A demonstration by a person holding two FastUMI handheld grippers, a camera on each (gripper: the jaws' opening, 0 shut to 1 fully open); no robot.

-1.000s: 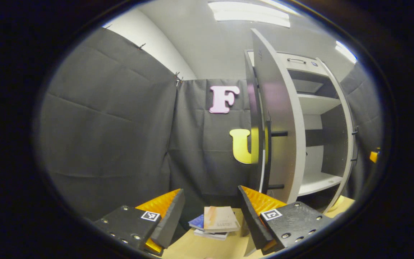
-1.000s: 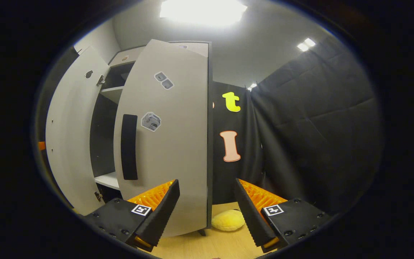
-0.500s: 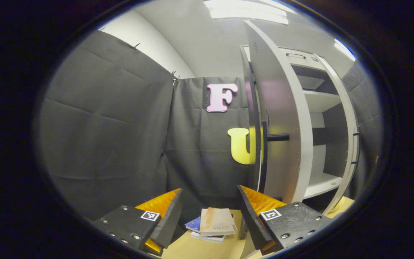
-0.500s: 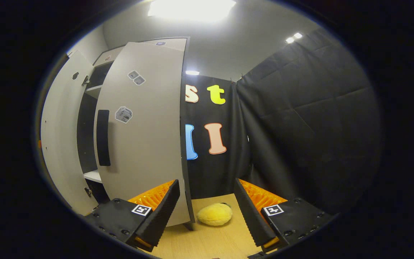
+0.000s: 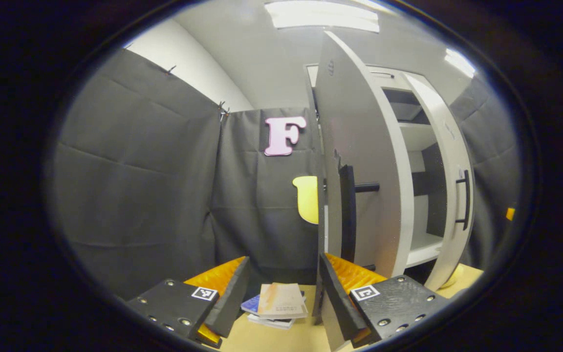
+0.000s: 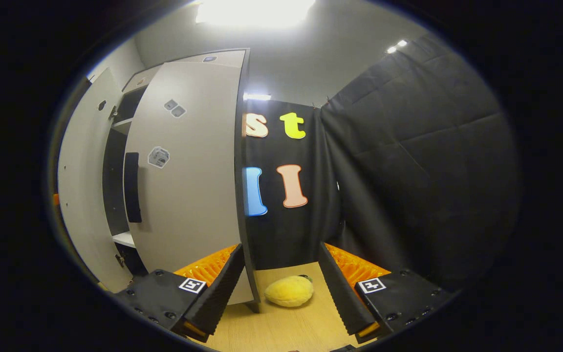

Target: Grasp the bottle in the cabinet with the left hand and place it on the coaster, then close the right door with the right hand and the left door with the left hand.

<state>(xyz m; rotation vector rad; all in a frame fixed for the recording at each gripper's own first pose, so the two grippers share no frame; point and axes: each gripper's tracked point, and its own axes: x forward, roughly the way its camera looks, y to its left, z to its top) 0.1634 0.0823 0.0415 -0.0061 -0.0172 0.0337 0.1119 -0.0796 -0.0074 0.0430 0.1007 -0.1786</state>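
In the left gripper view, the left hand-held gripper is wide open with nothing between its fingers. Its right finger sits just beside the lower front edge of the cabinet's left door, which stands partly open and nearly edge-on to the camera; whether finger and door touch cannot be told. A dark vertical handle runs down that door. Past it the cabinet's interior shows pale shelves against a dark back panel, and the right door is swung partly in, with its own dark handle. On the light wooden worktop, between the gripper's fingers, lies a small stack of books.

In the right gripper view, the right hand-held gripper is also wide open and holds nothing. Its left finger is close to the bottom of the right door, which is angled partly shut. A yellow plush toy rests on the worktop between the fingers, beyond the door's edge. The left door stands open farther left.

The bottle and coaster cannot be made out in either view.
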